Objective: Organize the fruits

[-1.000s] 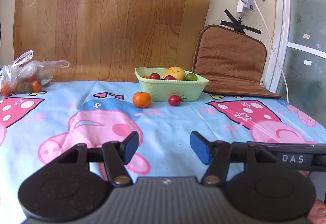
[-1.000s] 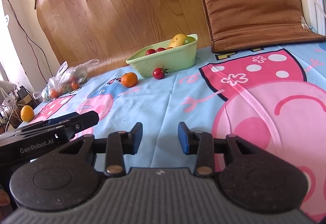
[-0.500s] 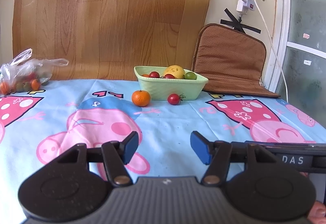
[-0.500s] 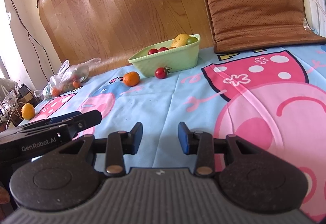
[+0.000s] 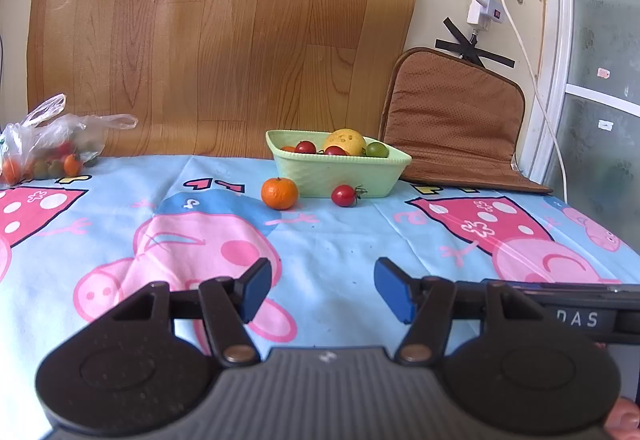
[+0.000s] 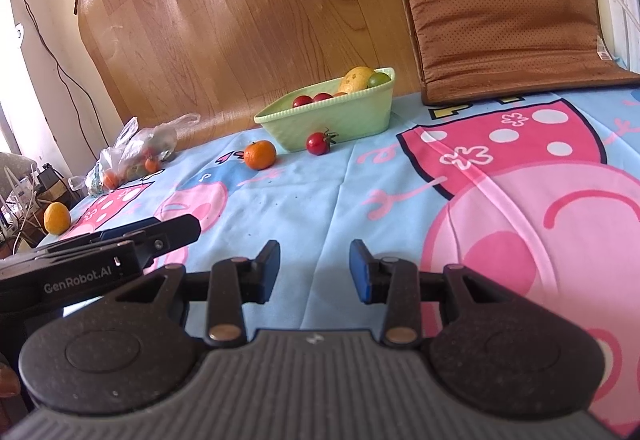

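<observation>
A pale green bowl (image 5: 340, 175) (image 6: 332, 119) stands at the far side of the table, holding red tomatoes, a yellow fruit (image 5: 344, 140) and a green one. Loose in front of it lie an orange (image 5: 279, 193) (image 6: 260, 155) and a red tomato (image 5: 344, 195) (image 6: 318, 143). My left gripper (image 5: 322, 290) hovers open over the near cloth with nothing between its blue pads; it also shows at the left of the right wrist view. My right gripper (image 6: 314, 272) is open and empty too, well short of the fruit.
A clear plastic bag of small fruits (image 5: 44, 155) (image 6: 136, 155) lies at the far left. A yellow-orange fruit (image 6: 57, 217) sits near the table's left edge. A brown cushion (image 5: 456, 119) leans against the wall right of the bowl. A wood-pattern sheet backs the table.
The scene has drifted a little in both views; the fruit and bowl stay put. Both grippers keep about the same opening.
</observation>
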A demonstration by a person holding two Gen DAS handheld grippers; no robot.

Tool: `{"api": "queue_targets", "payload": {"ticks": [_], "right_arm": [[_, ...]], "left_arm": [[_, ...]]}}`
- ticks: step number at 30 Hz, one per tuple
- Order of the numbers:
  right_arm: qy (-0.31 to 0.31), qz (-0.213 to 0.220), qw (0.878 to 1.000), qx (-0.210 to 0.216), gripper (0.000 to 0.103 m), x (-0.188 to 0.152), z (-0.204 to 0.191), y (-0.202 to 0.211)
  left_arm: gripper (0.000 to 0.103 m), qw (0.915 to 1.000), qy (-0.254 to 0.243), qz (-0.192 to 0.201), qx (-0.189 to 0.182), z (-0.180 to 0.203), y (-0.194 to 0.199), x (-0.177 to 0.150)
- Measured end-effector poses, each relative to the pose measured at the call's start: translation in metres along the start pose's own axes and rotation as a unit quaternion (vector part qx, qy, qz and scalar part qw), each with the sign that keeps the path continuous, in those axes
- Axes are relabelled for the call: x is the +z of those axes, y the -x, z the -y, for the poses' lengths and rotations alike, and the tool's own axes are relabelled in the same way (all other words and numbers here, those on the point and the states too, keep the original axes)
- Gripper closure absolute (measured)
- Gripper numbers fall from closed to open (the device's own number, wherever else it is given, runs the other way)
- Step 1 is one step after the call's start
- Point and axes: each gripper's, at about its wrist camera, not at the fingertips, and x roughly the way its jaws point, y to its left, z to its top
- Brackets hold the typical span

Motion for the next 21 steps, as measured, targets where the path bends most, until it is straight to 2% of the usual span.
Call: {"api": "queue_targets", "payload": {"ticks": [17, 21], "right_arm": [[0.012, -0.003, 1.0, -0.003, 0.062, -0.0009, -0.0049, -0.0008], [0.014, -0.01, 1.0, 0.0, 0.062, 0.0036, -0.0012, -0.0005]], "left_arm": [[0.045, 1.0, 0.003, 0.004, 0.003, -0.0005, 0.0022, -0.0002], [0.044, 0.9998, 0.008, 0.009, -0.013, -0.0039, 0.005, 0.0006]]}}
